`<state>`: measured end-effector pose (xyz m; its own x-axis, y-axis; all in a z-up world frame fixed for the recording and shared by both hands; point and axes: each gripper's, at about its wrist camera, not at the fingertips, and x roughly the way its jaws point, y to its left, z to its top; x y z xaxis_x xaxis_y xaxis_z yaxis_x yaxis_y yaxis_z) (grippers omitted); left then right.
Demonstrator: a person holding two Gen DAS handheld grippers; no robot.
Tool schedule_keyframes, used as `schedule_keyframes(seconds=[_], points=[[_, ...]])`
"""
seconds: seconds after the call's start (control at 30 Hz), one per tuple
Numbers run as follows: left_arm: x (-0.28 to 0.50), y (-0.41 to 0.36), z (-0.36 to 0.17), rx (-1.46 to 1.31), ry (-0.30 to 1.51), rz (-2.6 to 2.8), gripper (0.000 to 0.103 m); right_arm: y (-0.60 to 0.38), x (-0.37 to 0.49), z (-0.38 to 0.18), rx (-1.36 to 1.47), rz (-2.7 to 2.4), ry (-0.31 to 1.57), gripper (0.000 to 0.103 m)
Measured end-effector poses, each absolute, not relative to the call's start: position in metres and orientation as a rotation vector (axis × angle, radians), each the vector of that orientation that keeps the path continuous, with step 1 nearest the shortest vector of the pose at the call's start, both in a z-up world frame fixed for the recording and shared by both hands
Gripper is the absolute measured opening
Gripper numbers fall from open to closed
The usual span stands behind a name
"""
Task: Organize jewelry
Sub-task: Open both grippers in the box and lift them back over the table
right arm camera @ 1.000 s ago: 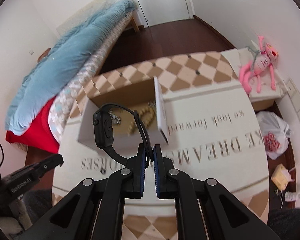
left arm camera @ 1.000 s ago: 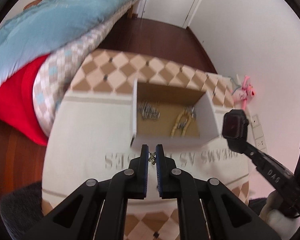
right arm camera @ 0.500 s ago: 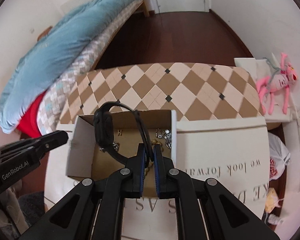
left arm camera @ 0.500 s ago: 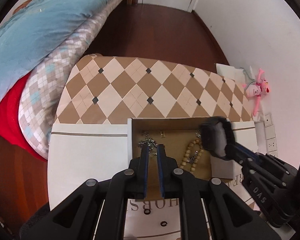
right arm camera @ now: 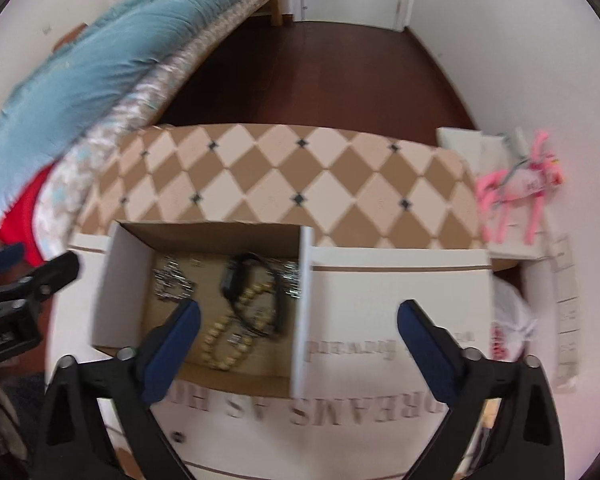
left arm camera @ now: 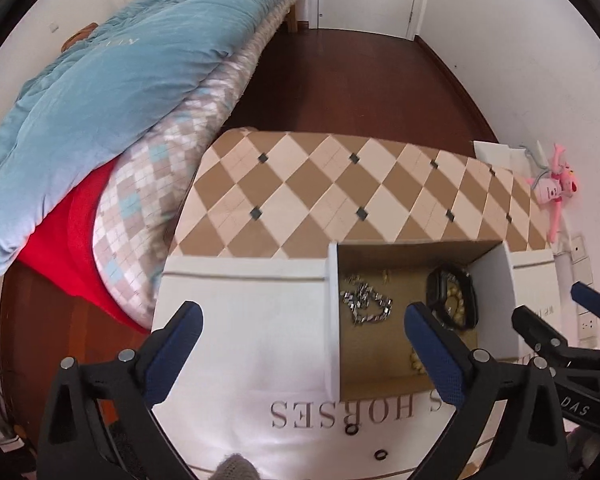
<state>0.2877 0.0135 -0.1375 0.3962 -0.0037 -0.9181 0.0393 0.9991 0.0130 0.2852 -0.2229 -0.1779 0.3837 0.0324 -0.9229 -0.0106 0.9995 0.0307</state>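
Both jaws were opening wide, nothing between them: left gripper, right gripper, above the open white cardboard box holding the black-strapped watch.

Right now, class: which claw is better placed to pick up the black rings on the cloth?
Left. Both jaws are opening, empty. The rings lie between the fingers of the left claw; from the right claw one sits outside its fingers.

Open cardboard box on the counter holds the jewelry; black watch lies draped over the beige bead bracelet; silver chain sits apart, piled loosely on the box floor.
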Motion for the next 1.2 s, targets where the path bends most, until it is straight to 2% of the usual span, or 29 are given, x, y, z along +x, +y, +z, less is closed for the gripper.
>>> schedule_keyframes(seconds=[0.37,0.93,1.2], points=[[0.243,0.011,-0.127,0.029,1.141,-0.023,0.103,-0.228,0.242,-0.170,0.032,-0.011,1.163,0.103],[0.182,0.000,-0.034,0.013,0.952,-0.055,0.103,-0.238,0.172,-0.066,0.059,-0.058,0.952,0.103],[0.173,0.001,-0.023,0.015,0.944,-0.036,0.103,-0.243,0.157,-0.045,0.103,-0.041,0.918,0.103]])
